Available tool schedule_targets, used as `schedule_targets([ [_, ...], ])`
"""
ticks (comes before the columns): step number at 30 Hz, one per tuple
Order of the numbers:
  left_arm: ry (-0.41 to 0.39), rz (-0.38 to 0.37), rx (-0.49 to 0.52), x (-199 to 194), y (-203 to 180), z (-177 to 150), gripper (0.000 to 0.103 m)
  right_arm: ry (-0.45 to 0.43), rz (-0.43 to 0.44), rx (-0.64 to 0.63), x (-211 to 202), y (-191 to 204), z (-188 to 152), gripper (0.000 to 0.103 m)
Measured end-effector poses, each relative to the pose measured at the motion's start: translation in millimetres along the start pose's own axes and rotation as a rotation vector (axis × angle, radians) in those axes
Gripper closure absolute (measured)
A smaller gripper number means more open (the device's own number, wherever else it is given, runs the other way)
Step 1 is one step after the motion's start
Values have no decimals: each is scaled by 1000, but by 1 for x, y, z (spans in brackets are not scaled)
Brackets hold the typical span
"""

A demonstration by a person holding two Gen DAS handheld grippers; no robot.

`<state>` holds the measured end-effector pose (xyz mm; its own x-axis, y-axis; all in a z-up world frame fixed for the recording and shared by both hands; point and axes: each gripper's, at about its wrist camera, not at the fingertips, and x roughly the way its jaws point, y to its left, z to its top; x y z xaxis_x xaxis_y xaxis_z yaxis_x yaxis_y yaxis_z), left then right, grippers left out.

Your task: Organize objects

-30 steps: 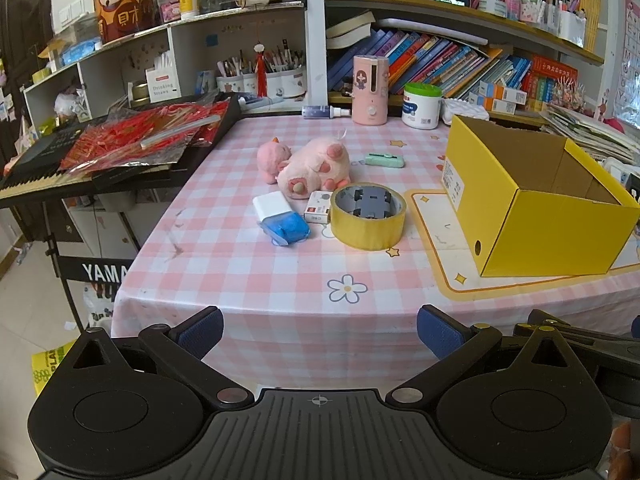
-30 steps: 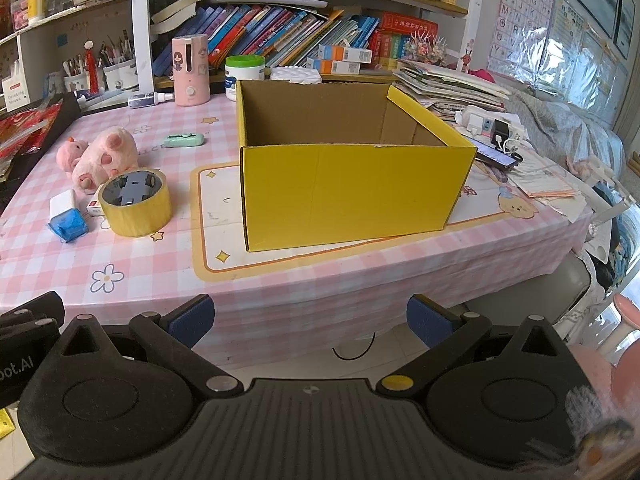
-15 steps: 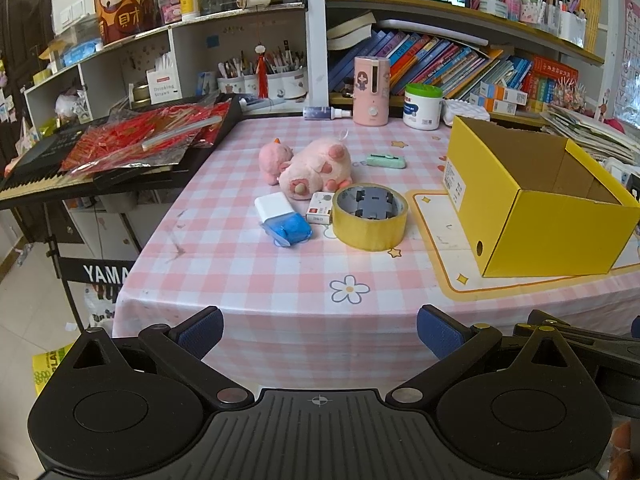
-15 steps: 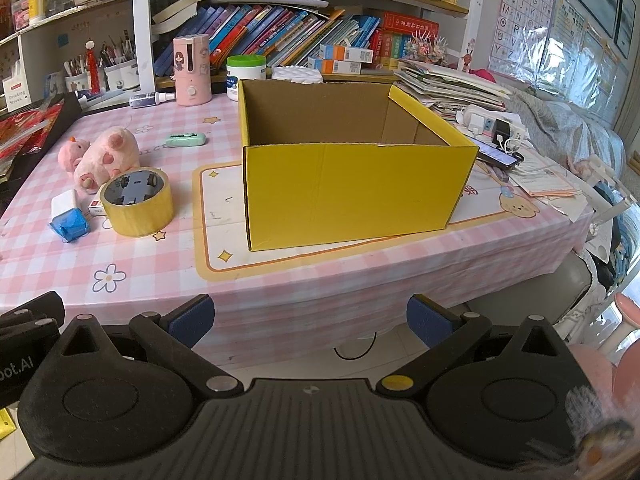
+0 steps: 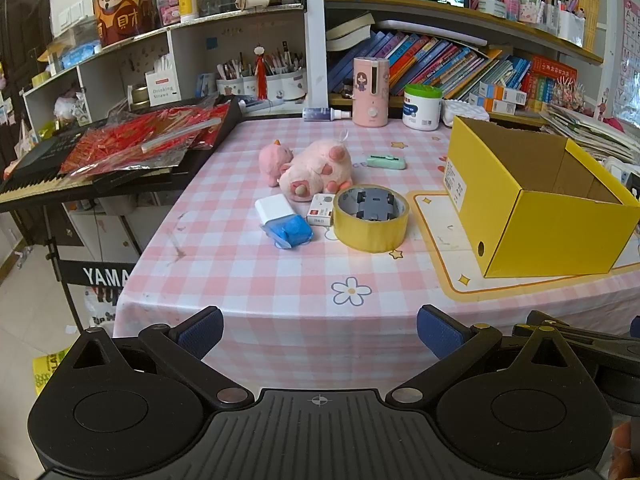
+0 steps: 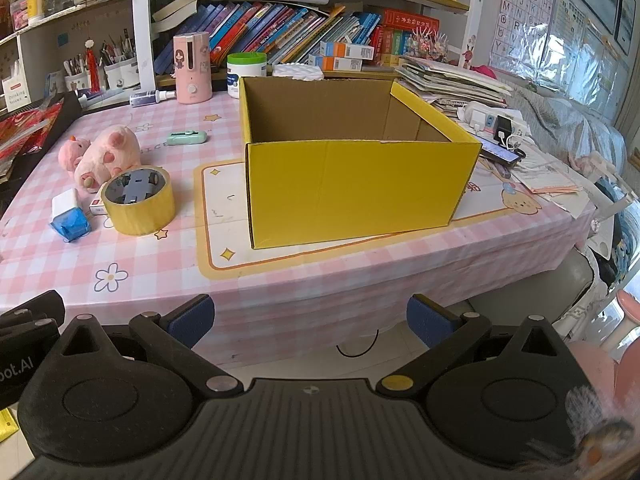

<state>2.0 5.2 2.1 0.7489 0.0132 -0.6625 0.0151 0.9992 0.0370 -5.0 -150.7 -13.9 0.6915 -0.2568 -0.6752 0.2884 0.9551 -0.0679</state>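
Note:
An open yellow cardboard box (image 5: pixel 532 216) (image 6: pixel 356 188) stands empty on the pink checked table, on a cream mat. Left of it sit a roll of yellow tape (image 5: pixel 371 218) (image 6: pixel 138 206) with a grey toy car inside, a pink plush pig (image 5: pixel 312 170) (image 6: pixel 106 156), a blue and white item (image 5: pixel 284 222) (image 6: pixel 70 216), a small white carton (image 5: pixel 322 210) and a mint green case (image 5: pixel 386 161) (image 6: pixel 187 137). My left gripper (image 5: pixel 318 330) hangs open before the table's front edge, short of these objects. My right gripper (image 6: pixel 310 320) is open too, facing the box.
A keyboard (image 5: pixel 100 168) piled with red packets juts out left of the table. Along the back stand a pink device (image 5: pixel 370 92), a green-lidded jar (image 5: pixel 422 106) and a spray bottle (image 5: pixel 324 114). Papers, a phone and chargers (image 6: pixel 496 136) lie right of the box. Bookshelves fill the wall.
Both grippers have drifted slightly closer to the table; nothing on it has moved.

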Motion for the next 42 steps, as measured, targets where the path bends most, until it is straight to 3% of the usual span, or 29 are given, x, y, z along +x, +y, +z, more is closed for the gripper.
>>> schedule_targets([
  [42,-5,-19,8,-1,6,-5,0,15,14,0,1,4,-1,0],
])
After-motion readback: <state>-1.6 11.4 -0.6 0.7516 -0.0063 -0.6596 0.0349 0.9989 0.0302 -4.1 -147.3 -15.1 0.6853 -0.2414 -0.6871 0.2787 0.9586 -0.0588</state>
